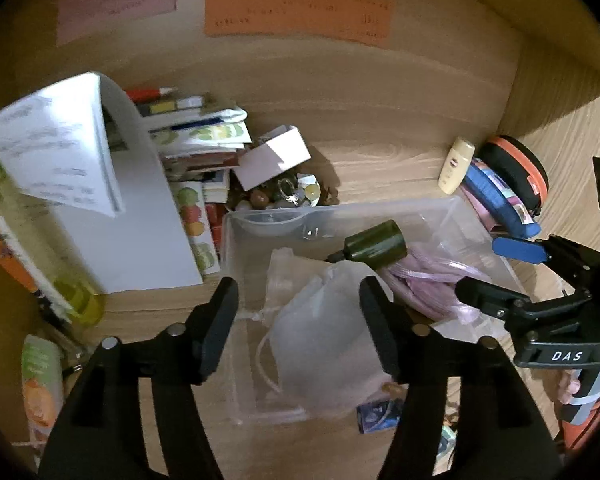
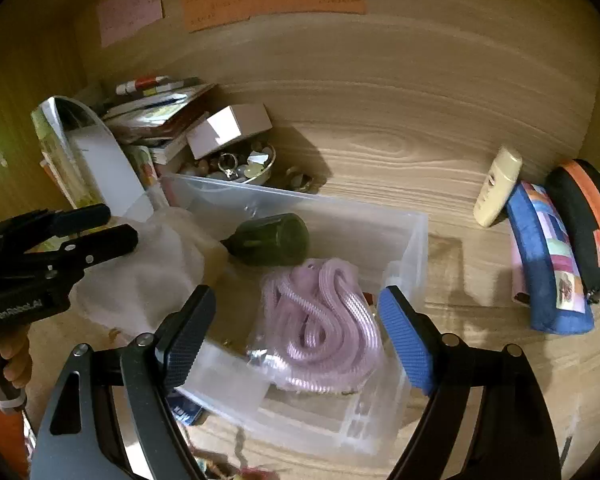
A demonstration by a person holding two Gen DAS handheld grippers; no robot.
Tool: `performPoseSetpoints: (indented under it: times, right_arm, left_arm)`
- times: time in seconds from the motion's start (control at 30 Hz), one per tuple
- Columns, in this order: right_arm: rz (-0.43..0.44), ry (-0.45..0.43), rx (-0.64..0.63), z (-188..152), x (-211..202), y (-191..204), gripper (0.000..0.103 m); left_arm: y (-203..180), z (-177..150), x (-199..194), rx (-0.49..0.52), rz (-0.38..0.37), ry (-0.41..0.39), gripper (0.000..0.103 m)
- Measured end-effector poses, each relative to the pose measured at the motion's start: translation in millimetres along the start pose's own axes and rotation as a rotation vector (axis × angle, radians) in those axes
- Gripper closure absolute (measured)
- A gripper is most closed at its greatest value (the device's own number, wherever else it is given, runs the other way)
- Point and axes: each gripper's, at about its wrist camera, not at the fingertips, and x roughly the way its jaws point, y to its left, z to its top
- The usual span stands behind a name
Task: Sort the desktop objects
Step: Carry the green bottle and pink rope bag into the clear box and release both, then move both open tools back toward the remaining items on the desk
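Note:
A clear plastic bin [image 1: 236,240] [image 2: 416,236] sits on the wooden desk. Inside it lie a white mesh pouch [image 1: 320,328] [image 2: 140,280], a dark green bottle [image 1: 374,246] [image 2: 274,240] on its side and a bagged pink coiled cord [image 1: 428,284] [image 2: 324,320]. My left gripper [image 1: 300,328] is open, its fingers on either side of the pouch above the bin. My right gripper [image 2: 296,340] is open, its fingers straddling the pink cord above the bin. Each gripper shows in the other's view: the right one [image 1: 496,272], the left one [image 2: 116,228].
A stack of books and papers [image 1: 204,140] [image 2: 160,116] stands at the back left with a white box [image 1: 274,156] and a bowl of beads [image 2: 240,168]. A cream bottle [image 2: 496,188], a blue pouch [image 2: 548,264] and an orange-black case [image 2: 592,224] lie right. Bottles [image 1: 40,384] stand left.

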Motion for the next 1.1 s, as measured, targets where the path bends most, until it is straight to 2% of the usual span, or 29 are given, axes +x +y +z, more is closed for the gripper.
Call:
performPoseSetpoints:
  times: [0.27,0.43,0.73,1.1]
  right_arm:
    - [-0.018,-0.038,-0.019,-14.0,-33.3,10.3,0.019]
    - [-0.014,-0.070,-0.017,-32.9,-60.2,16.5,0.017]
    - [-0.024,-0.109,-0.010,-75.9,-92.2,27.3,0.015]
    - [-0.087,-0.100,-0.063,-133.9,-98.4,49.7,0.015]
  left_arm:
    - [-5.9,-16.6,-42.0,0.030,0.040,-0.062,0.014]
    - [-2.7,-35.0,-61.8,0.026,0.061,-0.079,0.012]
    - [9.6,-77.2,-73.4,-0.004,0.092,-0.037,0.011]
    - [11.5,-124.9,-64.2,-0.012,0.104,0.034,0.011]
